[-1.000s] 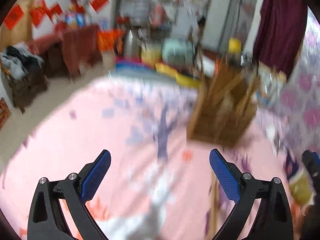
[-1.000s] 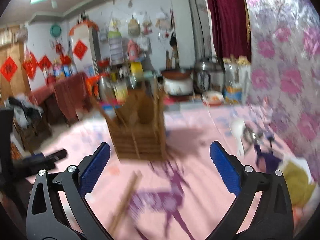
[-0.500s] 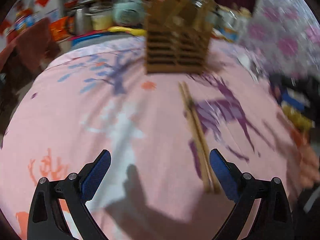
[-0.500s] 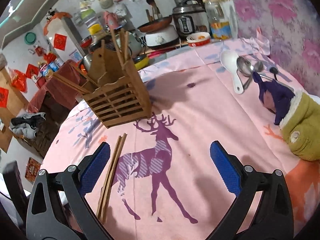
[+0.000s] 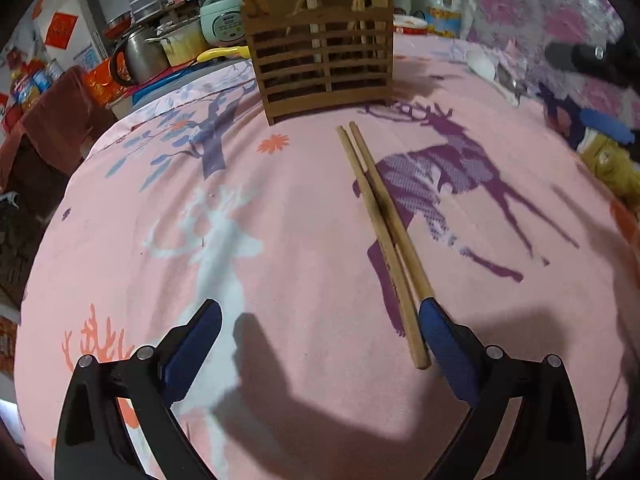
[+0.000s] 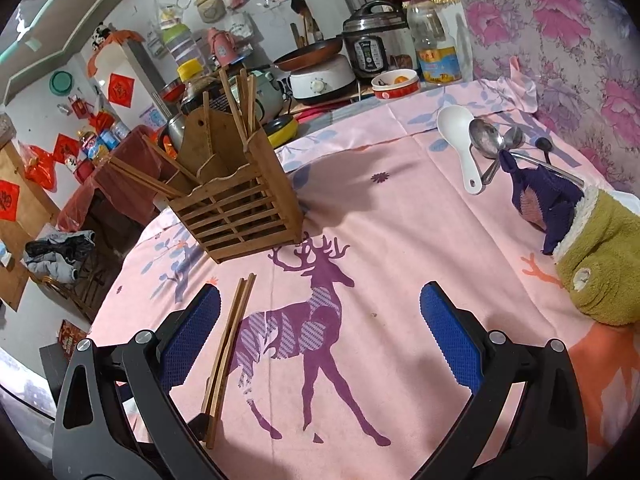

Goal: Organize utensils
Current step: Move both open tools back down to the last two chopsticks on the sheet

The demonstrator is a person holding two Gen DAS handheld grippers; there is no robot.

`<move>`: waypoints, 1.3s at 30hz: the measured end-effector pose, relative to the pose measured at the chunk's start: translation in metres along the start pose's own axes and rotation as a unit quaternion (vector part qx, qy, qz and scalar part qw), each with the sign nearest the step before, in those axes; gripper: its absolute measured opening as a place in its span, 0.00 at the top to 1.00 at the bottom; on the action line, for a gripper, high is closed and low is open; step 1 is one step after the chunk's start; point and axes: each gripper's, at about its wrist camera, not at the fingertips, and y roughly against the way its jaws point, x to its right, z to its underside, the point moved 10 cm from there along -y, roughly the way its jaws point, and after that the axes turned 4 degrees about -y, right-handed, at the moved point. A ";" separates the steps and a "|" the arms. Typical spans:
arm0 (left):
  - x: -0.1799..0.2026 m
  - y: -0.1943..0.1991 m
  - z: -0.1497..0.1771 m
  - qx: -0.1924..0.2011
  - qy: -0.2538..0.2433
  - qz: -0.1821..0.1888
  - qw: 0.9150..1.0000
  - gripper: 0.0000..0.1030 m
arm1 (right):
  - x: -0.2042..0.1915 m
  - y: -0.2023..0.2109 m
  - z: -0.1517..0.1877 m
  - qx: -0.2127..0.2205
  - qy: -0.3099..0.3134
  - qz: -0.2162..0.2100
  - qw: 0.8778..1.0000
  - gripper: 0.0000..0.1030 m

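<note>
A pair of wooden chopsticks [image 5: 382, 232] lies on the pink deer-print tablecloth [image 5: 280, 208], its near end just left of my left gripper's right finger. My left gripper [image 5: 320, 344] is open and empty, low over the cloth. A slatted wooden utensil holder [image 5: 320, 60] with several chopsticks stands beyond. In the right wrist view the chopsticks [image 6: 230, 344] lie by the left finger of my open, empty right gripper [image 6: 320, 332]. The holder [image 6: 240, 200] stands at the upper left. A white spoon [image 6: 460, 140] and metal spoons [image 6: 492, 140] lie at the far right.
A green and purple cloth bundle [image 6: 592, 252] lies at the table's right side. Beyond the far edge stand a rice cooker [image 6: 370, 50], an oil bottle [image 6: 434, 48], a bowl [image 6: 396, 82] and pots. The table edge drops off at the left [image 6: 116, 292].
Both grippers have tilted down and moved closer to the table. The chopsticks now reach the left gripper's right finger and lie nearer the right gripper's left finger. Both stay open.
</note>
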 end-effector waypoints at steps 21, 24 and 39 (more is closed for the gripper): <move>0.048 -0.032 -0.041 -0.015 0.015 0.042 0.999 0.04 | 0.010 0.013 -0.014 0.026 -0.019 0.006 0.999 0.06; 0.061 -0.039 -0.054 -0.013 0.016 0.042 0.999 0.04 | 0.019 0.014 -0.020 0.032 -0.031 0.010 0.999 0.06; -0.002 -0.002 0.011 -0.011 0.056 0.020 0.998 0.05 | 0.005 -0.007 0.001 -0.010 0.001 0.003 1.000 0.06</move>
